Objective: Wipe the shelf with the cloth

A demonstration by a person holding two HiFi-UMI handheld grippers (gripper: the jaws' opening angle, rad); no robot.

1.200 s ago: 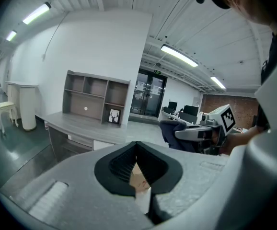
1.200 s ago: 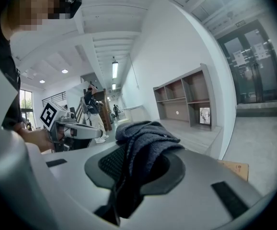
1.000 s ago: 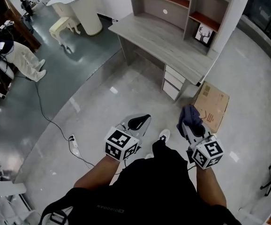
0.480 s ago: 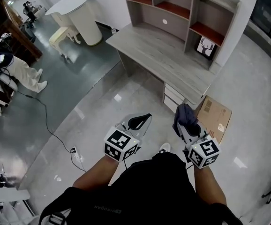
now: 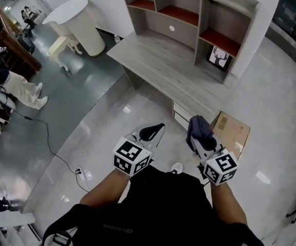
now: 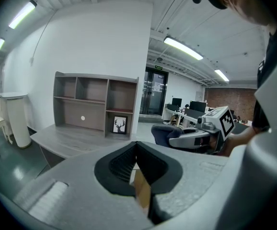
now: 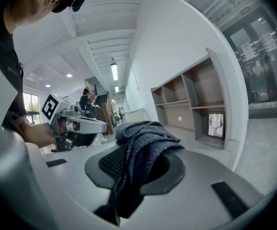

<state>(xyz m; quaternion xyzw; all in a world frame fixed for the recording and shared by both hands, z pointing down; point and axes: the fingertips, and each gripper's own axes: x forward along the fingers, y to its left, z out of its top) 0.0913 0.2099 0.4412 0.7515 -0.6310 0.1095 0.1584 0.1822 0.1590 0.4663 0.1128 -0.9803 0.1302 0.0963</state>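
A grey wooden desk (image 5: 163, 68) carries a shelf unit (image 5: 189, 12) with red-floored cubbies; one cubby holds a framed deer picture (image 5: 218, 57). My right gripper (image 5: 195, 132) is shut on a dark blue-grey cloth (image 5: 199, 127), bunched over its jaws, and the cloth (image 7: 141, 143) fills the right gripper view. My left gripper (image 5: 152, 133) is shut with nothing in it, its black pads pressed together. Both grippers hang over the floor, short of the desk's front edge. The shelf unit (image 6: 95, 107) stands ahead in the left gripper view.
A cardboard box (image 5: 231, 128) lies on the floor right of the desk's drawers (image 5: 184, 118). A white round table (image 5: 81, 17) and a cream stool (image 5: 61, 47) stand at the far left. A cable with a power strip (image 5: 79, 172) trails over the glossy floor.
The desk and shelf have come nearer and shifted left in the head view as the person walks toward them. Both grippers hold the same pose, cloth still gripped.
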